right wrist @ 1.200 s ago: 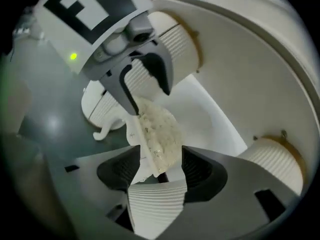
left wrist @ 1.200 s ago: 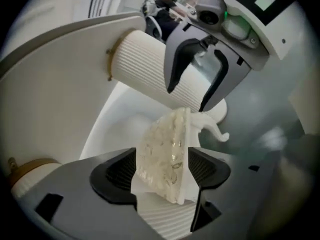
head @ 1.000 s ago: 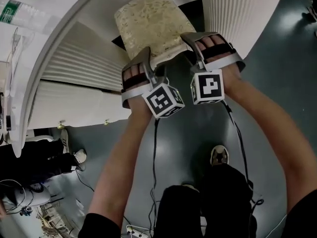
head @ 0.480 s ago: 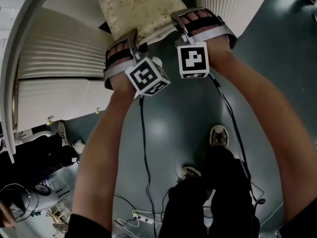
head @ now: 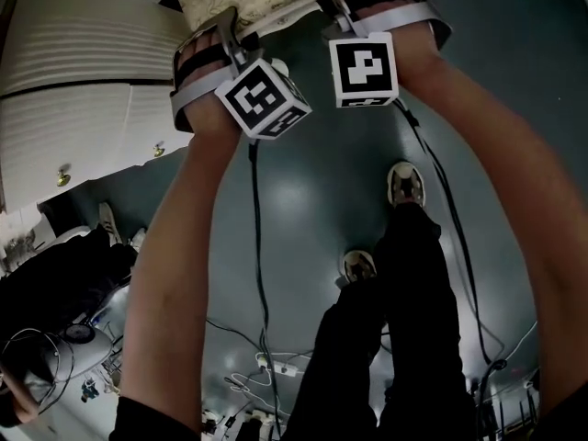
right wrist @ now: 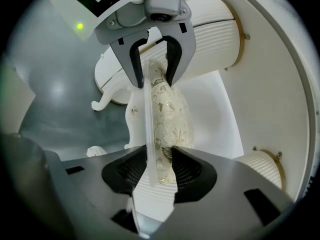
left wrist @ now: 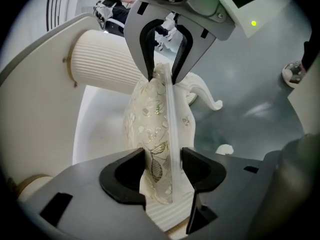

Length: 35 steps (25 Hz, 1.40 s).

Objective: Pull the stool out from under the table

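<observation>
A: Left gripper (left wrist: pixel 162 170): jaws closing, pads already pressing the near edge of the stool (left wrist: pixel 150 119). One pad is on the gold-patterned cushion, the other on the white seat rim.

B: Right gripper (right wrist: pixel 161 166)?

A: Same. Closing, pinching that same seat edge just beside the left one. Cushion and rim both sit between its pads.

B: Where's the stool?

A: On the dark floor (head: pixel 312 182). Its seat is at the top edge of the head view, just ahead of the left cube (head: pixel 263 99) and right cube (head: pixel 364 67). The seat runs away from the jaws toward the recess between the table's fluted columns (left wrist: pixel 105 59).

B: Under the top?

A: Can't tell how much. The curved table rim (left wrist: pixel 42 46) passes on the outer side of it in each gripper view. One curled white stool leg (left wrist: pixel 206 91) stands on the floor, apart from the columns.

B: Person?

A: Both forearms (head: pixel 175 274) reach forward to the grippers. Dark trousers, two shoes (head: pixel 404 184) on the floor, one ahead of the other. Cables (head: pixel 255 246) hang from the grippers down to a tangle at the bottom edge of the head view.

B: Anything else?

A: Dark clutter (head: pixel 55 338) at the lower left corner, too dim to name.
</observation>
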Each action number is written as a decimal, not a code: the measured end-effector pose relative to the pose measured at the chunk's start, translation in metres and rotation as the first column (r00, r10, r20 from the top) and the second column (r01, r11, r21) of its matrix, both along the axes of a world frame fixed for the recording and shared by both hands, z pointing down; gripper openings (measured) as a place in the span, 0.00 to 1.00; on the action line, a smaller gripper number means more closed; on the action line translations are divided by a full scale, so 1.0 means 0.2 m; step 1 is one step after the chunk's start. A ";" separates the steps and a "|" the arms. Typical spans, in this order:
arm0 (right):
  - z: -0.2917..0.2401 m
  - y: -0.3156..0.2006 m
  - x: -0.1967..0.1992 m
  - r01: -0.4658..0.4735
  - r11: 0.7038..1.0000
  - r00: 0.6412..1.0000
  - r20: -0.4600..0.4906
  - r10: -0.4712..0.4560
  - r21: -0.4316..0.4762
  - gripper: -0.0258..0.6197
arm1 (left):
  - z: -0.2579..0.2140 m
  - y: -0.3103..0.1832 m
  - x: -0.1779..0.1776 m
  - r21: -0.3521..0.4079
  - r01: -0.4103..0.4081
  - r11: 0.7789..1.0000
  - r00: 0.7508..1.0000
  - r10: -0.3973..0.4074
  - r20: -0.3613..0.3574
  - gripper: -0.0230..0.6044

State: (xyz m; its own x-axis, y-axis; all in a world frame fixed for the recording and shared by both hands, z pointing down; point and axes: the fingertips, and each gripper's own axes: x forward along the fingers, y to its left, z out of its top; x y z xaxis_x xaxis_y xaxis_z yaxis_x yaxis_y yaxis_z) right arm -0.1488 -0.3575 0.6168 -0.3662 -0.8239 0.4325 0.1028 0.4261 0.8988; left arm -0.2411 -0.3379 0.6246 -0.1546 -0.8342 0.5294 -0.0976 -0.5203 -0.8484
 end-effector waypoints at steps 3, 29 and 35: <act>0.02 0.18 0.07 -0.023 0.999 1.000 0.008 0.024 -0.044 0.28 | 0.01 0.18 0.07 -0.029 0.002 1.000 1.000 -0.002 0.002 0.42; 0.02 0.99 0.65 -0.018 0.997 0.999 -0.045 0.015 -0.072 0.28 | 0.00 1.07 0.68 -0.054 -0.014 0.998 0.999 0.012 -0.046 0.39; 0.04 1.15 0.74 -0.013 0.998 0.999 -0.053 0.009 -0.069 0.28 | 0.01 1.23 0.74 -0.039 -0.013 0.999 1.000 0.013 -0.010 0.40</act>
State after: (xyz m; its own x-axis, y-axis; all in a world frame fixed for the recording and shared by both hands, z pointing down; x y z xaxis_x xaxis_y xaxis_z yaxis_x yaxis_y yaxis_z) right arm -0.0017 -0.1268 0.6254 -0.3325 -0.7953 0.5069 0.1442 0.4882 0.8607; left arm -0.0927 -0.0929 0.6268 -0.1388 -0.8145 0.5634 -0.0988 -0.5546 -0.8262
